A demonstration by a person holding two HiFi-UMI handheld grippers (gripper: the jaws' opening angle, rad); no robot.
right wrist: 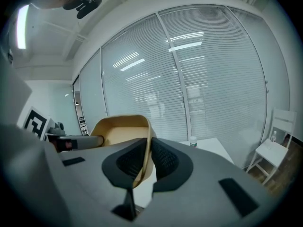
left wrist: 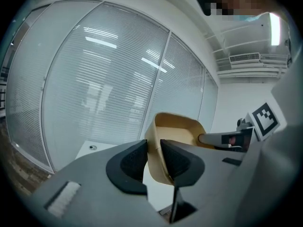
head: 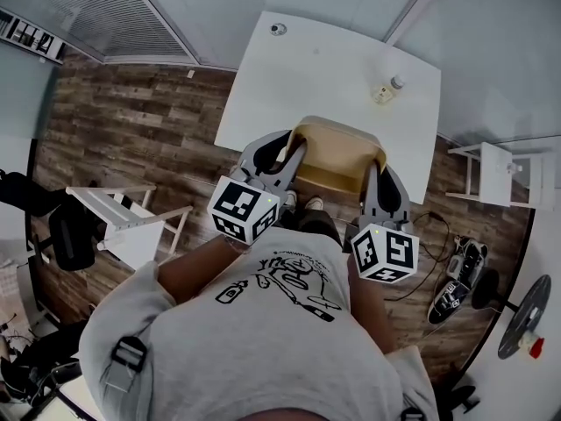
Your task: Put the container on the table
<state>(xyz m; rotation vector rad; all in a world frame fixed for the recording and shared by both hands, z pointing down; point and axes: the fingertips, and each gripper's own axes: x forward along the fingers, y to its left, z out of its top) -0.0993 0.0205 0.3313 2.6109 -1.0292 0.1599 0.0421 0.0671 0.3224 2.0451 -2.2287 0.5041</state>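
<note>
A tan plastic container (head: 337, 154) hangs in the air between my two grippers, over the near edge of the white table (head: 333, 68). My left gripper (head: 292, 150) is shut on its left wall and my right gripper (head: 375, 172) on its right wall. In the left gripper view the pads (left wrist: 135, 162) clamp the container's rim (left wrist: 156, 148), with the tub's open inside (left wrist: 180, 129) beyond. The right gripper view shows my right gripper (right wrist: 148, 151) pinching the opposite wall (right wrist: 144, 162). Each gripper view shows the other gripper across the tub.
A small bottle (head: 387, 89) stands on the table's far right part, and a round grommet (head: 278, 29) sits at its far left corner. White chairs stand at the left (head: 131, 222) and right (head: 500, 169). Shoes (head: 460, 279) and cables lie on the wooden floor. Glass walls with blinds (left wrist: 109, 89) stand behind the table.
</note>
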